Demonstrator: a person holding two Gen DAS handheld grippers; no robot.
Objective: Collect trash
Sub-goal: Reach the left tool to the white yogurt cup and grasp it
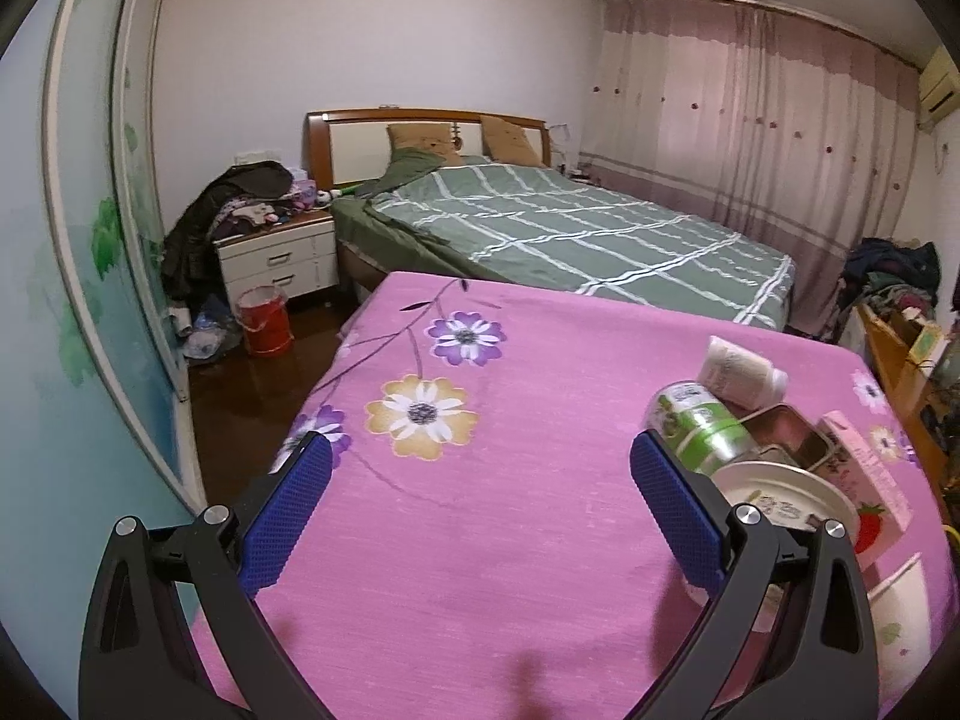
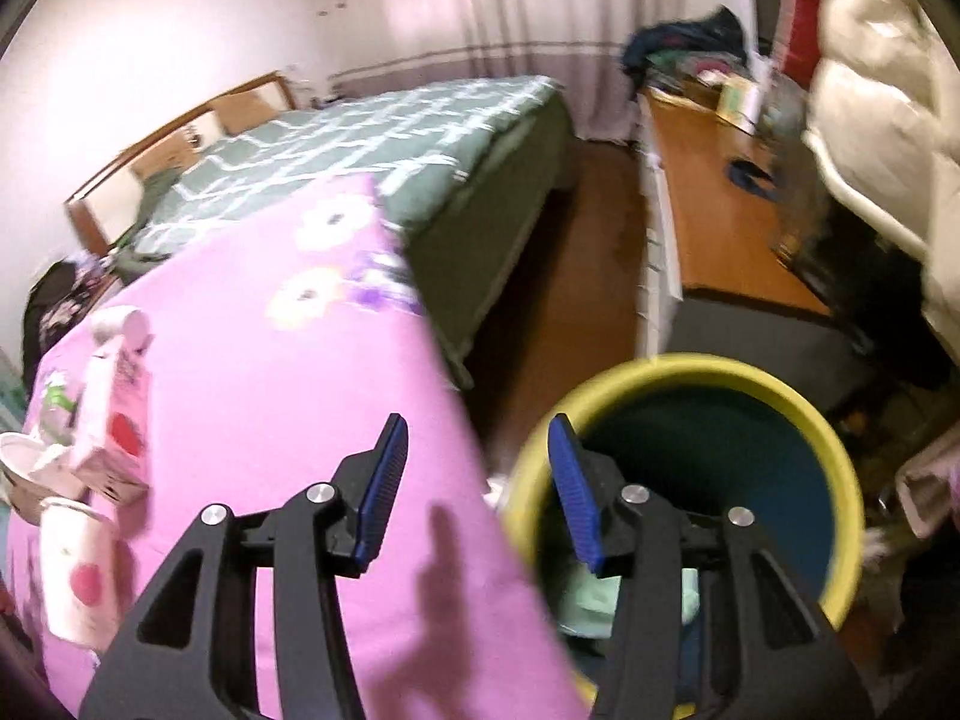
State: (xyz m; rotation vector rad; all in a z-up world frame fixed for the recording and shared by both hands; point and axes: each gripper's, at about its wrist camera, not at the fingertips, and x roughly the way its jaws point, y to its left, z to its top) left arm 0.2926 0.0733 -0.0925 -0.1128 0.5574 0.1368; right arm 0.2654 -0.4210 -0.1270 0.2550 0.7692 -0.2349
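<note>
Several containers [image 1: 774,450] clustered, bin [image 2: 840,438] beside table [image 1: 480,540]

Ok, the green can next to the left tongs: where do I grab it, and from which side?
Grip the green can across its round body, mid-length. It lies on its side, top end toward the camera, tin box tight behind. Probably come from above with the open left tongs, fingers straddling its width.
</note>
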